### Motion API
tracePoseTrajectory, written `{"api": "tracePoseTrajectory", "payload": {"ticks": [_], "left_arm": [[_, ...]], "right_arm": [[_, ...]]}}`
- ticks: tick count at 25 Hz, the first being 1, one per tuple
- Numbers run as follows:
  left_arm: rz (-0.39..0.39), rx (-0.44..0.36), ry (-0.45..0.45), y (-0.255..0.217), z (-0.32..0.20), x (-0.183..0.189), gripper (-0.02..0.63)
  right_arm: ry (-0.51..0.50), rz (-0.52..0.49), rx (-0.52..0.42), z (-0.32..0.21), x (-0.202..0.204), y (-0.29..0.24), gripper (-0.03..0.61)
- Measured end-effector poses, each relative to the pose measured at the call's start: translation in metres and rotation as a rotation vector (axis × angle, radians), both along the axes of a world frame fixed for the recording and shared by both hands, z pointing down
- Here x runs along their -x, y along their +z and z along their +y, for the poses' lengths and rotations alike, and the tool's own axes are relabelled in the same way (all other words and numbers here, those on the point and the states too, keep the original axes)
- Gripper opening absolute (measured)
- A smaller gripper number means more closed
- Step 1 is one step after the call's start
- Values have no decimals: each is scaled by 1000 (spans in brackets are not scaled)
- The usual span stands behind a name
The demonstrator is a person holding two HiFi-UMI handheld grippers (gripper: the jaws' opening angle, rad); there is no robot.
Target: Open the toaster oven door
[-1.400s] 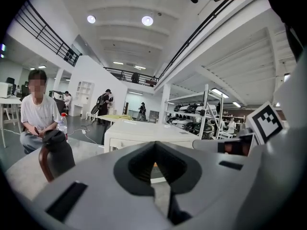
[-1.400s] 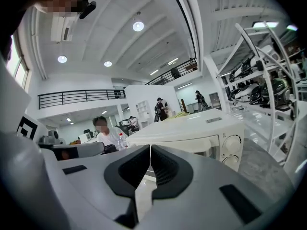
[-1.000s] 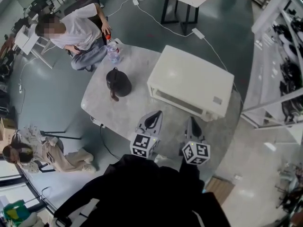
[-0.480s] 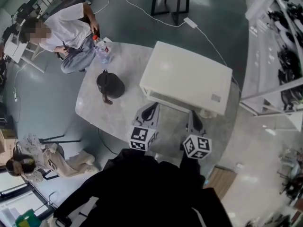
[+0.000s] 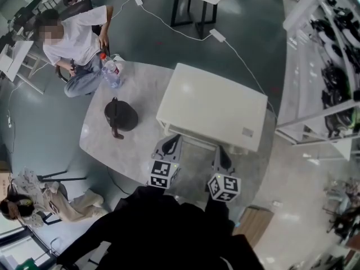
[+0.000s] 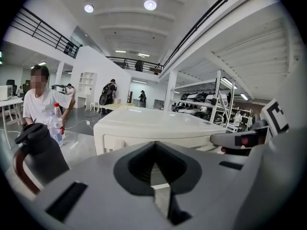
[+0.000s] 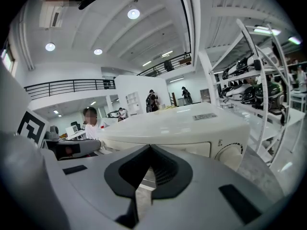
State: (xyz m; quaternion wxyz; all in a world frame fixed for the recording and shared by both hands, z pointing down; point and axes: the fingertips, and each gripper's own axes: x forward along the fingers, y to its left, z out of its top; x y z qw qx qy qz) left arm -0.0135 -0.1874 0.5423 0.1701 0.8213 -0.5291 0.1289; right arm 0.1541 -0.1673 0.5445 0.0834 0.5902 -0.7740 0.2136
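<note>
A grey-green floor (image 5: 264, 32) spreads under the pale stone desk (image 5: 112, 151). White shelving (image 5: 313, 117) stands at the right. Round lights (image 6: 150, 5) dot the white ceiling (image 6: 120, 28), and a black-railed balcony (image 6: 43, 29) runs along the wall (image 6: 29, 49).

Ahead: the toaster oven (image 5: 212, 112) blocks your way forward; your left gripper (image 5: 174, 138) and right gripper (image 5: 219, 149) sit just short of its front, jaws together.
Between grippers: a strip of bare table (image 5: 107, 145) separates them, so you can shift either one sideways.
Left side: a black kettle (image 5: 120, 115) stands apart from the oven's left wall; open tabletop lies between them.
Far left corner: a water bottle (image 5: 110, 72) stands at the table edge, with a seated person (image 5: 76, 38) just behind it.
Right side: the tabletop narrows past the oven, and a white rack (image 5: 323, 112) stands beyond the edge.
Overhead: you have open air above the oven's flat top.
</note>
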Motion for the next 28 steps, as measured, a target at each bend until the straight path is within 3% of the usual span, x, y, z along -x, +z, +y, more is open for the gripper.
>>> {"api": "tracePoseTrajectory", "payload": {"ticks": [5,15,28], "left_arm": [[-4,-5,2,-1,2,1,3],[41,70,18,5,10,-1,3],[77,103,16,10,23,1,3]], "right_arm": [[-1,-5,7,1,1,-2,5],[19,-13,60,8,-1,3,3],[31,-51,51,21,-1,5,3]]}}
